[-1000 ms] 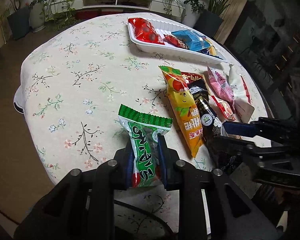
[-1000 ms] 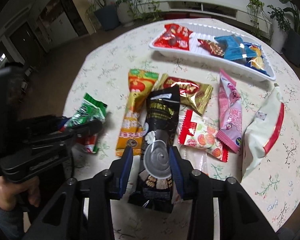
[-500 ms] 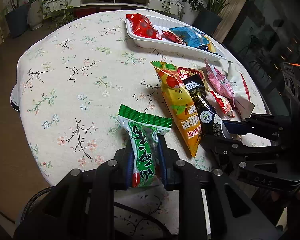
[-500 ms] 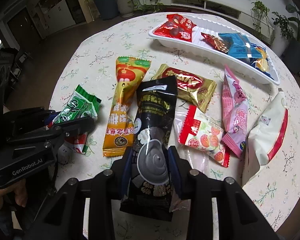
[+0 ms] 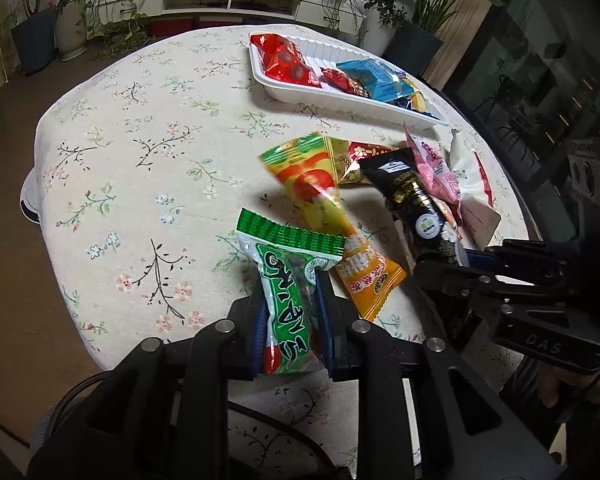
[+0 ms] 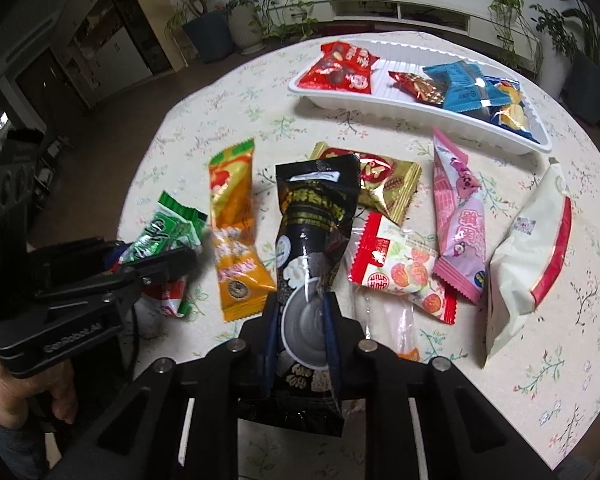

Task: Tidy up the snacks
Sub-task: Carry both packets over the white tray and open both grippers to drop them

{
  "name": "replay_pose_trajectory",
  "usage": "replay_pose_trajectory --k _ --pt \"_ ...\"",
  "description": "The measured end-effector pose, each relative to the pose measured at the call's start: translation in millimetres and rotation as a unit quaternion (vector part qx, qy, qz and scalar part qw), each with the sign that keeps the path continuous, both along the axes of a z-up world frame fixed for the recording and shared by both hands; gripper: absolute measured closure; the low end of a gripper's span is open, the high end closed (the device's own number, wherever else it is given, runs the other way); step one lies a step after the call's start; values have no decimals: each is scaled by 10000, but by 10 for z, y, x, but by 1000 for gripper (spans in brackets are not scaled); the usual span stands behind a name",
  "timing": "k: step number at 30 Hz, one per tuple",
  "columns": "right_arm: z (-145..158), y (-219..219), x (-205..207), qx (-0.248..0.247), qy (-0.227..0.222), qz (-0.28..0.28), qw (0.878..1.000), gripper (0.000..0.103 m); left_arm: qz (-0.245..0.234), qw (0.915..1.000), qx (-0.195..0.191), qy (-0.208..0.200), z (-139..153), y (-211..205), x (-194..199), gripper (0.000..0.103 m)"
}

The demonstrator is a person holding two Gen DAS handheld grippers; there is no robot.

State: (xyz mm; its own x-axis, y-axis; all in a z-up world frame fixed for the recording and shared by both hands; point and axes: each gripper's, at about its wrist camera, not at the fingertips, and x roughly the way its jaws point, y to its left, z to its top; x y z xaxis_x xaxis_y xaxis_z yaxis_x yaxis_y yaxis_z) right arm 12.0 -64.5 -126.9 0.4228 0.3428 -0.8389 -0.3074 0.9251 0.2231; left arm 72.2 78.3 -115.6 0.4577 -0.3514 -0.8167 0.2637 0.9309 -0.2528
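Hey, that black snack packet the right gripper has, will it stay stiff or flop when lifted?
The black packet will probably flop: it is a long, thin foil pouch, and the closing right gripper pinches it low. Its glossy film may slip. It looks light.

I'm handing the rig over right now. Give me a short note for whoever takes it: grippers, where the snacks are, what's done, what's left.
Left gripper: shut on the green packet.
Right gripper: jaws closing, pads pressing on the black packet.
White tray at the far side of the table holds the red bag, small red packet, blue packet and one more.
Left on the cloth: orange packet, gold packet, peach packet, pink packet, cream bag.
Next, probably: carry both held packets to the tray.
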Motion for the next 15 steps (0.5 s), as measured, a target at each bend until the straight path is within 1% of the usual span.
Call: replay_pose_trajectory --k 5,8,15 --pt "133 -111 -89 336 -86 -110 9993 82 -15 9999 -119 -12 52 -1 -16 83" --pt "207 -216 -142 619 -74 -192 9979 82 -31 9998 -212 -50 116 -2 -20 83" --pt "264 -486 -173 1019 0 -425 9939 82 -170 9988 -424 -183 324 -87 -24 83"
